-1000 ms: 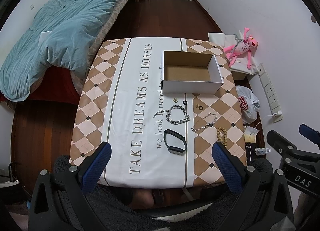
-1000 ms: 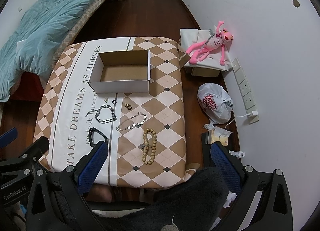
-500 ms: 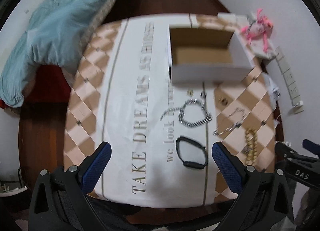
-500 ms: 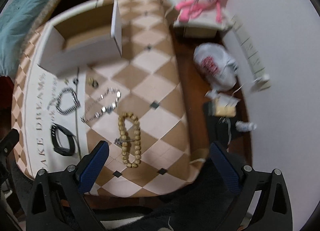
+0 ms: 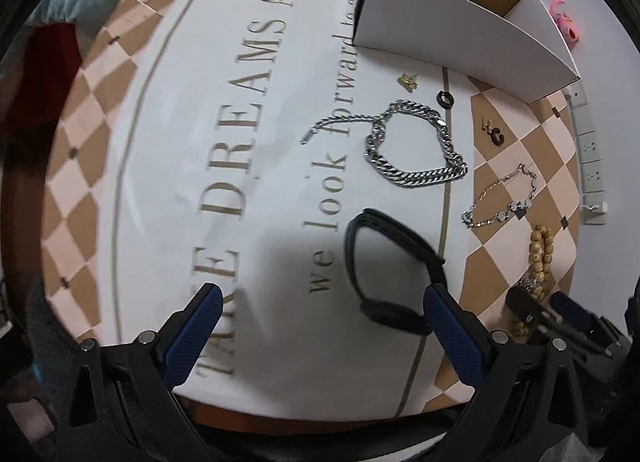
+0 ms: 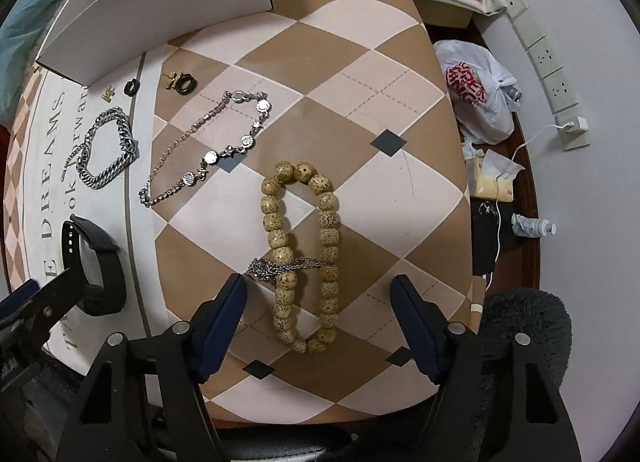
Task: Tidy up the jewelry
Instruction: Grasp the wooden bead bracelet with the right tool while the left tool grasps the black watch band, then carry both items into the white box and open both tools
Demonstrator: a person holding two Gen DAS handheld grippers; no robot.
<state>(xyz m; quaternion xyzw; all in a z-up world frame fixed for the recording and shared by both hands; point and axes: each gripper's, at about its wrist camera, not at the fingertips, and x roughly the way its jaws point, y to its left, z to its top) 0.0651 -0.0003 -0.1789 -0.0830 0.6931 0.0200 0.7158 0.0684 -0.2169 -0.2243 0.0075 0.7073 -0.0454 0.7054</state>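
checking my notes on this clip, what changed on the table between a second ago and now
Both grippers came down toward the table, jaws just closing partway: the left gripper by the black band, the right gripper astride the wooden bead bracelet. Neither grips anything yet. The jewelry and the box stayed put.

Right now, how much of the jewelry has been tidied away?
Nothing yet, it seems: what shows of the cardboard box looks empty. In hand: the right gripper, jaws just narrowing, straddles the wooden bead bracelet without pinching it; the left gripper hangs open by the black band. Left on the table: steel chain, thin silver bracelet, small rings.
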